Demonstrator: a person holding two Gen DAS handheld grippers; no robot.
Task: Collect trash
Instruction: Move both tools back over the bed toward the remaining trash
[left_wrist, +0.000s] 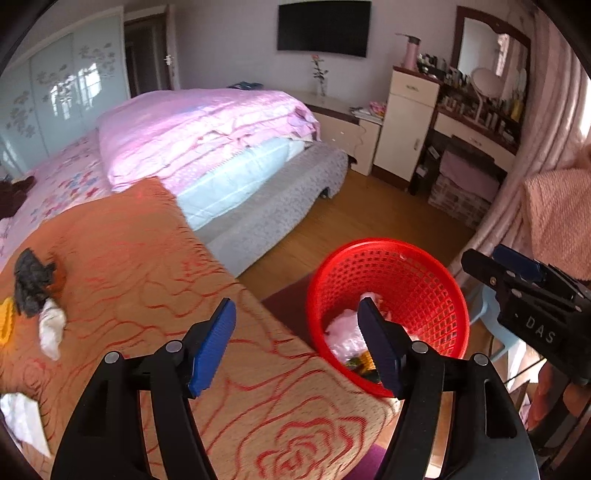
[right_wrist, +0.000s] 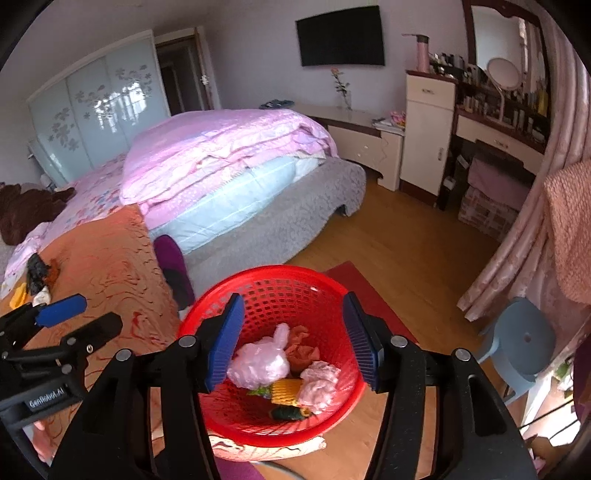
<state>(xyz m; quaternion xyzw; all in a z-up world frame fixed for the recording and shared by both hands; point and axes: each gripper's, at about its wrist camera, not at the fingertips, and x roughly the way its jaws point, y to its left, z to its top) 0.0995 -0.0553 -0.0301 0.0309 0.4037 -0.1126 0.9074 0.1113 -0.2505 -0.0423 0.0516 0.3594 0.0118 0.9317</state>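
Note:
A red mesh basket (right_wrist: 273, 271) stands on the floor beside the orange blanket (left_wrist: 129, 240). It holds a pink plastic bag (right_wrist: 260, 363), a pink crumpled wad (right_wrist: 319, 382), a yellow foam net (right_wrist: 286, 393) and a dark green scrap (right_wrist: 286, 412). My right gripper (right_wrist: 293, 301) hangs open above the basket with nothing between its pads. My left gripper (left_wrist: 295, 310) is open and empty too, over the blanket's edge next to the basket (left_wrist: 369, 243). On the blanket's far left lie a dark crumpled piece (left_wrist: 31, 284), a white tissue (left_wrist: 51, 326) and a yellow item (left_wrist: 5, 317).
A bed with a pink quilt (left_wrist: 203, 129) fills the middle. A purple slipper (right_wrist: 171, 258) lies between bed and blanket. A blue stool (right_wrist: 524, 339) and pink curtains (right_wrist: 517, 240) stand to the right, with a red mat (right_wrist: 369, 295) under the basket.

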